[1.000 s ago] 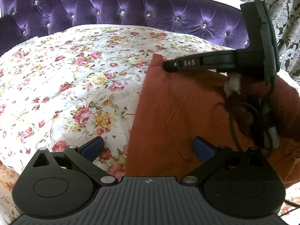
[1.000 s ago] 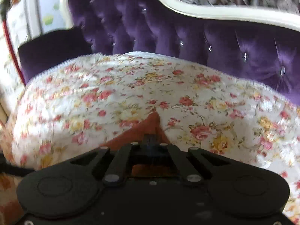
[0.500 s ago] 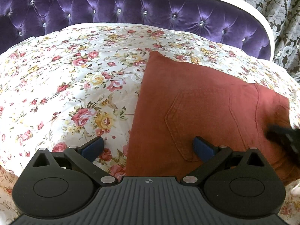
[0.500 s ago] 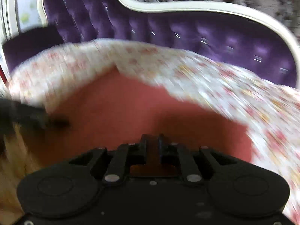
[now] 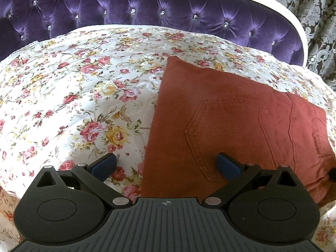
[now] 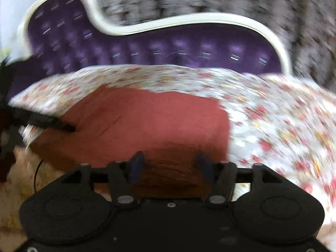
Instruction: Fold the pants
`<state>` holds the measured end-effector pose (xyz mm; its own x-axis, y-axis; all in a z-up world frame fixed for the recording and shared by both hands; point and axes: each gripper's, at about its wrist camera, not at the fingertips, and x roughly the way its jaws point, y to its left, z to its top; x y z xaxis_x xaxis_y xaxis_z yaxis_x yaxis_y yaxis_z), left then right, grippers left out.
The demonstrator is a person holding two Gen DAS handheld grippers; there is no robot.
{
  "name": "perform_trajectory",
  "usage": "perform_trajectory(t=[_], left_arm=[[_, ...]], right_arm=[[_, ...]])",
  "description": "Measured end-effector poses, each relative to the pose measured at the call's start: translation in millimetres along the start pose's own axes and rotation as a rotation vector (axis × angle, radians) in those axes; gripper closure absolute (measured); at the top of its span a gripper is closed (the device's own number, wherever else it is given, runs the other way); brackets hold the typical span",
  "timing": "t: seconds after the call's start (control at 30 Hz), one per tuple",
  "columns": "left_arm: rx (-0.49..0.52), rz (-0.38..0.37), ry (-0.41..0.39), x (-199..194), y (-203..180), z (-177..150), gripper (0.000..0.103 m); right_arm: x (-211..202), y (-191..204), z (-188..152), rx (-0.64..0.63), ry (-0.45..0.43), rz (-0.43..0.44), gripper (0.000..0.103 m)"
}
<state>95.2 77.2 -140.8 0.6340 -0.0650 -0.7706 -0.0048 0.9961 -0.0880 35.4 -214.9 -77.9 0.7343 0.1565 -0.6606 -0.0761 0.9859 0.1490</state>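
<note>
Folded rust-red pants (image 5: 241, 126) lay flat on the floral bedspread (image 5: 73, 96) before a purple tufted headboard (image 5: 147, 6). The left gripper (image 5: 166, 164) stood spread, gripping nothing; the right gripper (image 6: 171, 164) had just been opening, nothing between its jaws.

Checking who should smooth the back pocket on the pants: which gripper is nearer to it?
Left. The left gripper hovers open right over the back pocket. The right gripper, open, is over the pants further along; the pocket isn't visible in its blurred view.
</note>
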Motion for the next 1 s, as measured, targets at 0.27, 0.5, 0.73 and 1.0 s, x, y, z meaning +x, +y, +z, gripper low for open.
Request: perform_trajectory(t=[0.27, 0.5, 0.73, 1.0], left_arm=[[-0.015, -0.017, -0.015, -7.8, 2.1, -1.3, 0.005], [0.080, -0.035, -0.070, -47.4, -10.5, -18.8, 0.011], [0.087, -0.057, -0.075, -60.8, -18.9, -30.1, 0.011], [0.105, -0.049, -0.077, -52.0, -18.2, -19.9, 0.010]], right_arm=[[-4.8, -26.7, 10.7, 0.177, -0.054, 0.048, 0.039], [14.4, -30.3, -2.6, 0.265, 0.059, 0.159, 0.039], [9.5, -29.4, -4.6, 0.293, 0.018, 0.175, 0.083], [8.7, -17.4, -1.3, 0.162, 0.058, 0.082, 0.077]])
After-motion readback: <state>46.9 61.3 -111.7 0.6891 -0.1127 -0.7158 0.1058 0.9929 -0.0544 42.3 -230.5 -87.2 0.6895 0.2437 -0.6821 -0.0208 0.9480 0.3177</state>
